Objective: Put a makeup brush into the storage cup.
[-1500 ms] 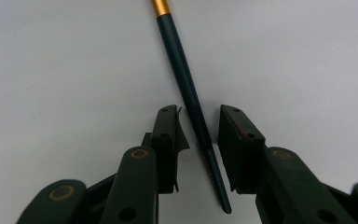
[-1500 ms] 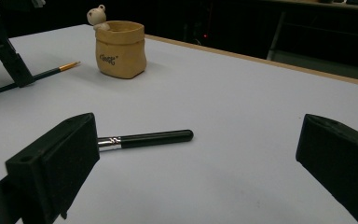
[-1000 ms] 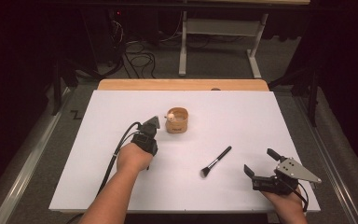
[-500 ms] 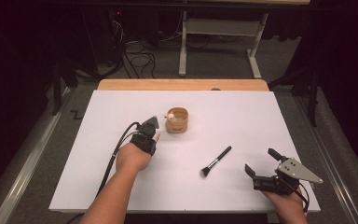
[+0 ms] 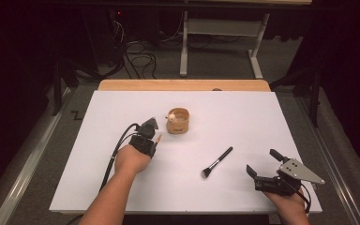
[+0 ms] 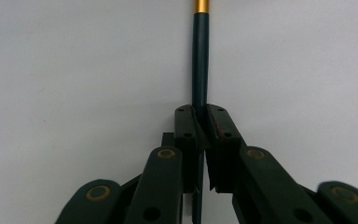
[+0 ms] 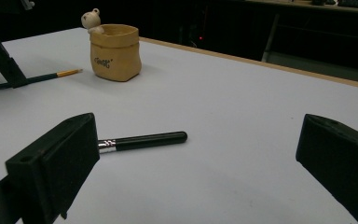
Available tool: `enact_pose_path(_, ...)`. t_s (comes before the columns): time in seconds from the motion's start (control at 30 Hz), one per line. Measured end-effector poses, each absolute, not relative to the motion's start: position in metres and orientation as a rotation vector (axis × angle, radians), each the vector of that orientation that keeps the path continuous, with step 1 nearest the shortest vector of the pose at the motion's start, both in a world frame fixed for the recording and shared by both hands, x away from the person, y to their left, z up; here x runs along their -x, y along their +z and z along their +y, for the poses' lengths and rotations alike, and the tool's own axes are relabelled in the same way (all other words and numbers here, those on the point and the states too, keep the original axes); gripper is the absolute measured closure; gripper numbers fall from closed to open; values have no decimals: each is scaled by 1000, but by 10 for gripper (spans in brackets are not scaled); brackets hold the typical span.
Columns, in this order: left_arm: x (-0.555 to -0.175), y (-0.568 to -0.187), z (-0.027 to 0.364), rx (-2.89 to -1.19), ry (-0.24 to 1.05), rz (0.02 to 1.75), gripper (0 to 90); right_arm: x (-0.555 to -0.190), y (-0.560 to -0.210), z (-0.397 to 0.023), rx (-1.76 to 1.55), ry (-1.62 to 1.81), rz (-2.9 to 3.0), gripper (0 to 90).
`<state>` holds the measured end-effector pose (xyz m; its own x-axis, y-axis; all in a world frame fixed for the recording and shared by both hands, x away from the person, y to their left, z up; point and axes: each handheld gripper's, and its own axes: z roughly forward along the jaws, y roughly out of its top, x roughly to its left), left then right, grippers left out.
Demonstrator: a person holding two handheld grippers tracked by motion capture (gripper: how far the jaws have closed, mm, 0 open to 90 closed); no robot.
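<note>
My left gripper [image 5: 151, 140] is shut on a thin dark teal brush handle [image 6: 200, 60] with a gold ferrule [image 6: 202, 6]; the handle runs between the jaws and points away over the white table. From the right gripper view the same thin brush [image 7: 37, 79] lies low at the left, tip toward a tan pouch-shaped cup [image 7: 115, 51] with a small bear figure [image 7: 91, 19] on its rim. The cup [image 5: 178, 121] stands just right of my left gripper. A black makeup brush [image 5: 217, 162] lies on the table centre. My right gripper [image 5: 262, 168] stands open near the front right, apart from the black brush [image 7: 142, 140].
The white table top [image 5: 98, 178] has a wooden strip [image 5: 183, 85] along its far edge. Dark floor, cables and a white frame leg [image 5: 183, 51] lie beyond. A black cable [image 5: 115, 150] trails from the left gripper along the forearm.
</note>
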<state>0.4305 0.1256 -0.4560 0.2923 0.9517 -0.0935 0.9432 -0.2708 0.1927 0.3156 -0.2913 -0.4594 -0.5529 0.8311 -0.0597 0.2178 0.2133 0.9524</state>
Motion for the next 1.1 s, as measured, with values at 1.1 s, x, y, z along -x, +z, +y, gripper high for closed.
enact_pose_path(1.1,-407,-448,166,-2117,52,1662,838,-315,-461,-291,-979,1345,1908,2)
